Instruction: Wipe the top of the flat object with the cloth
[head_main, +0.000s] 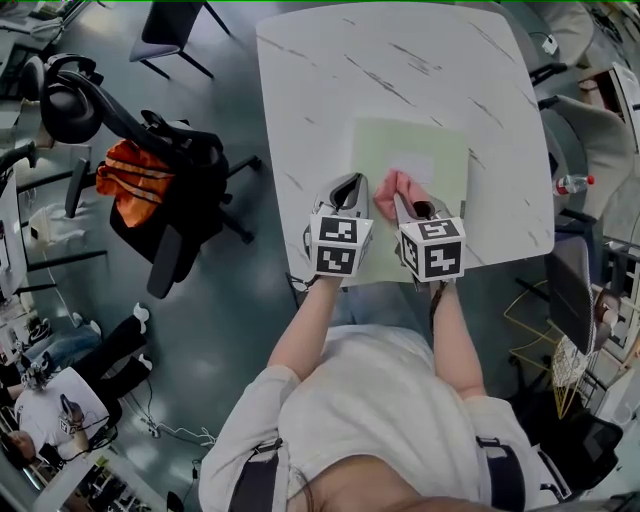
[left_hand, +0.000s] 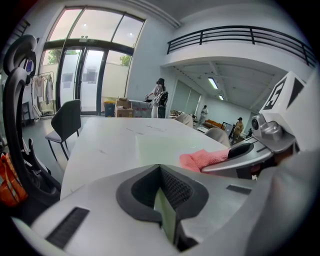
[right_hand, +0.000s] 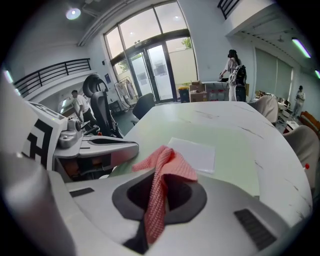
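The right gripper (right_hand: 159, 200) fingers pinch the pink knitted cloth (right_hand: 170, 162). The pale green flat sheet (right_hand: 235, 145) stretches straight ahead on the tabletop (head_main: 320, 80), its near edge clamped by the left gripper (left_hand: 162, 210).

From above I see a white table (head_main: 330, 90) with a green mat (head_main: 440, 145) near its front edge and a white sheet (head_main: 418, 168) on the mat. My left gripper (head_main: 347, 192) sits at the mat's near left part. My right gripper (head_main: 410, 207) is just beside it, with a pink cloth (head_main: 392, 188) bunched at its tip on the mat
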